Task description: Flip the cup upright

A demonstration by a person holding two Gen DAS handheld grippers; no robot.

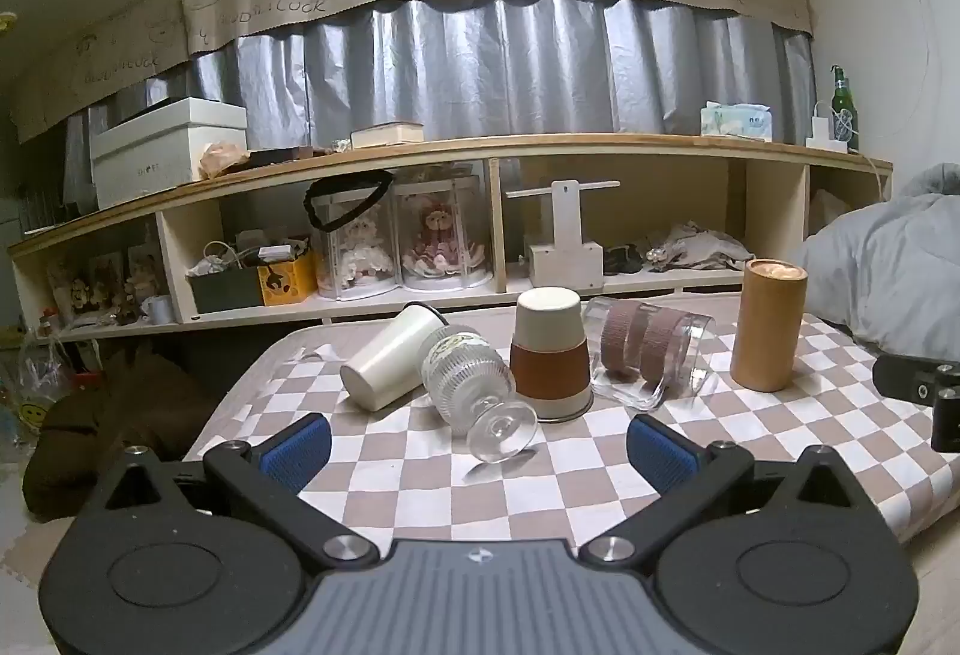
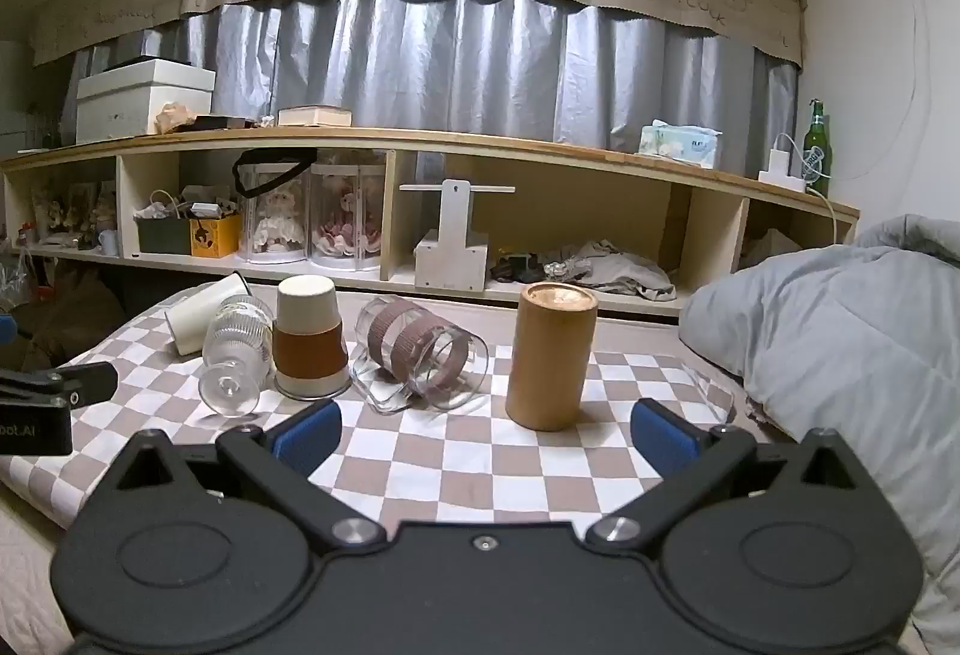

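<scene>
The cups stood bunched together on the checked cloth (image 1: 420, 451) of the counter, and that crowding was the main risk: the stemmed glass (image 1: 474, 385) lay tipped on its side, touching the white cup (image 1: 384, 364) behind it and just beside the upside-down brown-banded cup (image 1: 549, 355), so a reach for any one of them would likely knock a neighbour, and the glass, resting on its round wall, would probably roll toward the near edge. The clear mug (image 1: 645, 355) with its brown bands also lay on its side, touching or nearly touching the banded cup; smooth glass could slip from a pinch. The tall tan cylinder (image 2: 549, 355) stood apart to the right. Which cup was meant could not be told. The left tongs (image 1: 477, 448) were spread wide, gripping nothing, short of the stemmed glass's foot. The right tongs (image 2: 486, 430) were likewise spread wide and empty, near the tan cylinder but not touching it.
</scene>
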